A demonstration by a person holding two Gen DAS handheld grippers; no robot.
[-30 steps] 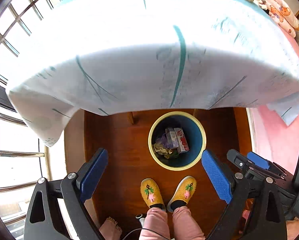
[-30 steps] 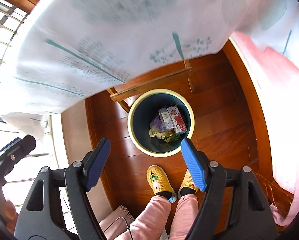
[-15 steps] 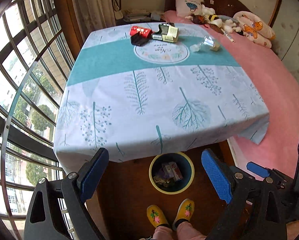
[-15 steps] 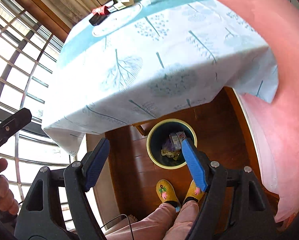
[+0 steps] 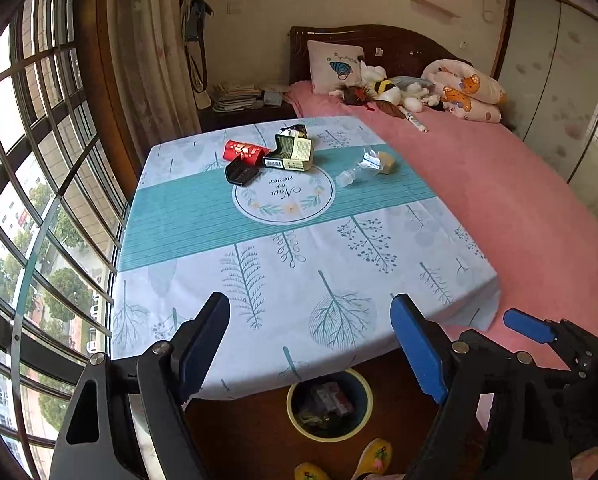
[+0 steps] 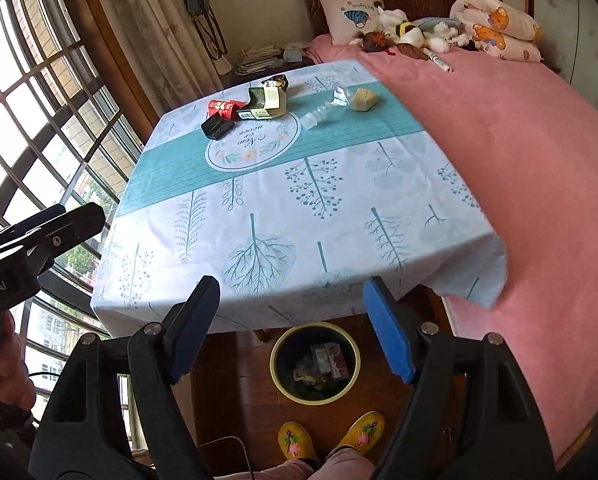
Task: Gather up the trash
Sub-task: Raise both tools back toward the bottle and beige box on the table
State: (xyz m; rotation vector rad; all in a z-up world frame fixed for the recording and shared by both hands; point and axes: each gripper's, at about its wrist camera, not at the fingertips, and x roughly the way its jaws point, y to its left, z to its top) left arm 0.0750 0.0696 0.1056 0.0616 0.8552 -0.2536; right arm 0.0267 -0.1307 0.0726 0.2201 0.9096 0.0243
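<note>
Both apart and empty: left tongs (image 5: 311, 344) and right tongs (image 6: 291, 328), above near table (image 5: 299, 280) edge. Trash toward far edge: red can (image 5: 245, 150), green carton (image 5: 293, 154), plastic wrapper (image 5: 359, 170). Below near edge: bin (image 6: 314, 364), partly filled.

The table (image 5: 307, 280) wears a pale cloth printed with teal trees and a teal band, and stands ahead of the left gripper (image 5: 311, 344) and the right gripper (image 6: 291, 328). At its far end, well away from both, lie a red pack (image 5: 243, 151), a black case (image 5: 241, 171) touching it, a green-and-cream carton (image 5: 293, 154) and a crumpled foil wrapper (image 5: 293, 131) behind that. To their right sit a clear plastic bottle (image 5: 355, 172) and a small tan box (image 5: 386, 160). On the wooden floor (image 6: 235, 400) below the grippers, at the table's near edge, stands a yellow-rimmed bin (image 6: 314, 362) with cartons and wrappers in it.
</note>
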